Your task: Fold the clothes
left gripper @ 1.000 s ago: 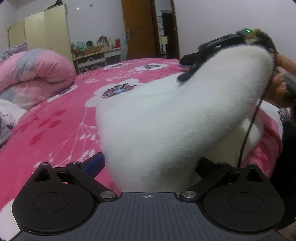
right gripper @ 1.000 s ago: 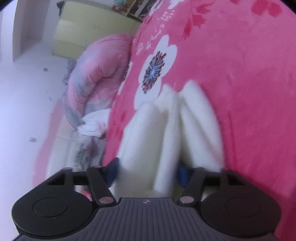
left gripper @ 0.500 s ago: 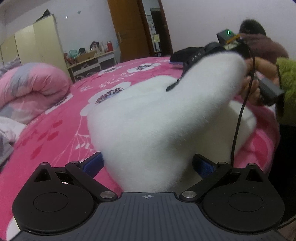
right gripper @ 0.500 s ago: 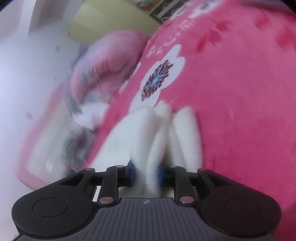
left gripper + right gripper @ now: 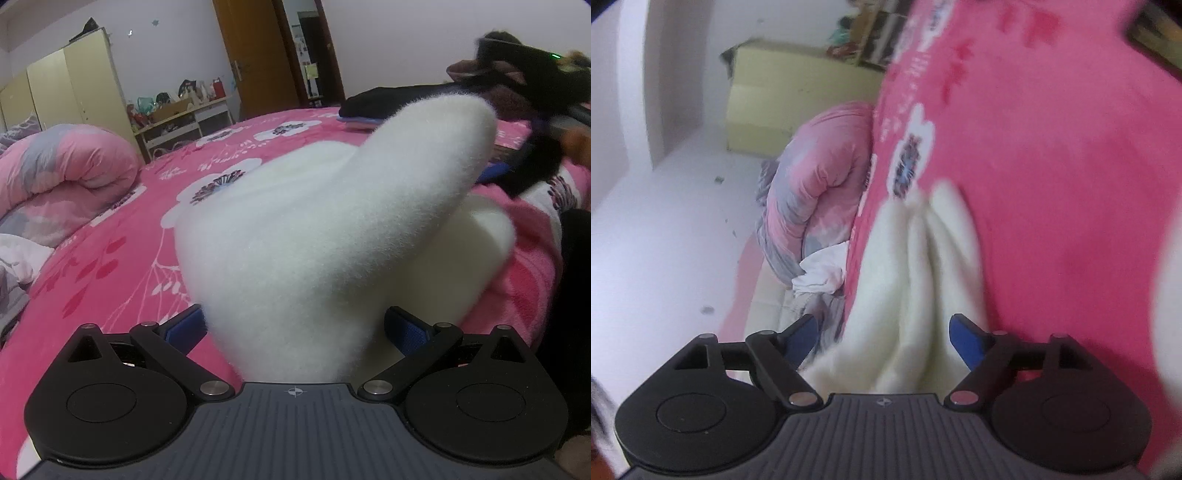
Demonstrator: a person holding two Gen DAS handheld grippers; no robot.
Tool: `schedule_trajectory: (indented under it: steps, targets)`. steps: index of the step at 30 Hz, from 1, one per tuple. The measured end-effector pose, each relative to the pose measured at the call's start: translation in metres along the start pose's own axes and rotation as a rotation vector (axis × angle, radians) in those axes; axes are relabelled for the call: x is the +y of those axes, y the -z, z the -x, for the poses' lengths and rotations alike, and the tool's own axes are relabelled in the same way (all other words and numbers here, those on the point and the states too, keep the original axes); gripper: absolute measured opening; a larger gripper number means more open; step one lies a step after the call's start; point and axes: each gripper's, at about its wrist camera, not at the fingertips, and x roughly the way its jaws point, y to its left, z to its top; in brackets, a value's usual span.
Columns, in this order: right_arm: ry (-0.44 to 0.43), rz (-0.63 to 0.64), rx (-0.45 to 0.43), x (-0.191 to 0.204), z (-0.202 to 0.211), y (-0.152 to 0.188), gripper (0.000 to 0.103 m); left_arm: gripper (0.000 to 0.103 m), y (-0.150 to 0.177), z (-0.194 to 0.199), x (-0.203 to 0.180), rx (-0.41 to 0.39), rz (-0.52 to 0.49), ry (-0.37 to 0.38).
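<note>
A white fleecy garment (image 5: 314,229) rises from the pink flowered bedspread (image 5: 110,243) in a tall ridge. My left gripper (image 5: 295,325) has its blue pads against the thick bundle at the near end and is shut on it. In the left wrist view the right gripper's black fingers (image 5: 388,98) stand blurred around the ridge's far peak. In the right wrist view the garment's folds (image 5: 923,280) lie between the spread blue pads of my right gripper (image 5: 884,332). Its jaws are opening and the pads do not press on the cloth.
A rolled pink-and-grey duvet (image 5: 62,170) lies at the bed's left side, with crumpled white cloth (image 5: 18,258) below it. A cream wardrobe (image 5: 66,92), a cluttered desk (image 5: 177,114) and a brown door (image 5: 251,55) line the far wall. A person's dark clothing fills the right edge.
The right gripper pinched tight on the garment's folds, then spread wide. In the left wrist view it has slid right, off the ridge's peak. The left gripper kept its hold.
</note>
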Motion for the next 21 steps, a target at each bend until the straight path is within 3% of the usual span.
schedule_trajectory:
  steps: [5,7,11,17,18,21]
  targets:
    - [-0.041,-0.107,0.011,-0.003,0.011,0.033,0.081,0.102,0.000,-0.001,-0.002,-0.001,-0.008,-0.008]
    - [-0.028,-0.094,0.012,0.008,0.007,0.040,0.082,0.102,0.001,-0.002,-0.002,-0.003,-0.008,-0.013]
    - [0.028,0.023,-0.020,0.042,-0.008,0.056,0.094,0.102,0.002,0.000,-0.005,-0.009,-0.014,-0.022]
    - [0.171,0.274,-0.091,0.084,-0.039,0.078,0.095,0.102,0.003,0.000,-0.005,-0.013,-0.016,-0.023]
    - [0.199,0.298,-0.115,0.085,-0.044,0.078,0.093,0.102,0.003,0.000,-0.005,-0.013,-0.017,-0.025]
    - [0.243,0.295,-0.146,0.073,-0.054,0.073,0.062,0.102,0.003,0.000,-0.005,-0.012,-0.012,-0.029]
